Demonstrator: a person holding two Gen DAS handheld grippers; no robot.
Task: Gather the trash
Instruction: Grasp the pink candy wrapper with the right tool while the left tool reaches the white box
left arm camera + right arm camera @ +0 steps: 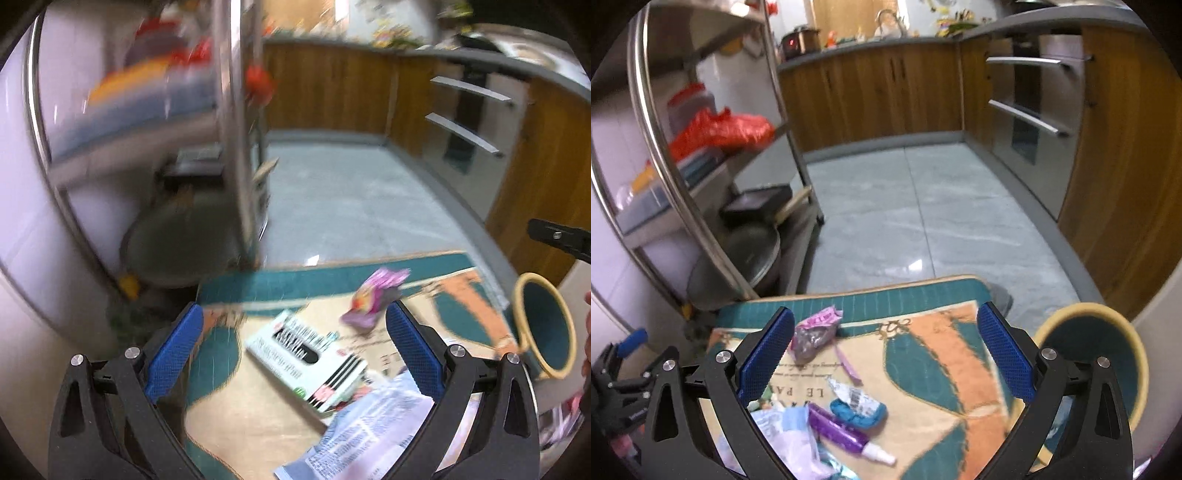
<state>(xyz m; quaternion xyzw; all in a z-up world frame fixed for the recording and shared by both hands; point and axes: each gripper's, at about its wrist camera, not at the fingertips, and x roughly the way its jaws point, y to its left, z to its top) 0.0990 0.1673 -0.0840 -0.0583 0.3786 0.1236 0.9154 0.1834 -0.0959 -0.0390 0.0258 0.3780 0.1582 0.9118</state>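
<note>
— While hanging over the patterned mat [923,354], wide open on both sides: left gripper [293,341] with nothing between the blue pads, right gripper [885,341] just the same.

— And the trash?

— Spread across the mat. Pink-and-grey wrapper [814,334] just beside the right gripper's left pad. Purple tube [842,432] with a white tip lower down, touching a crumpled blue wrapper [858,410].

— From the left side?

— Blurred. White box with black lettering [306,363] lying flat between the fingers, printed paper [369,428] overlapping its near corner.

— Somewhere to drop it?

— Teal bin with a cream rim [1108,354], tilted, at the mat's right edge.
</note>
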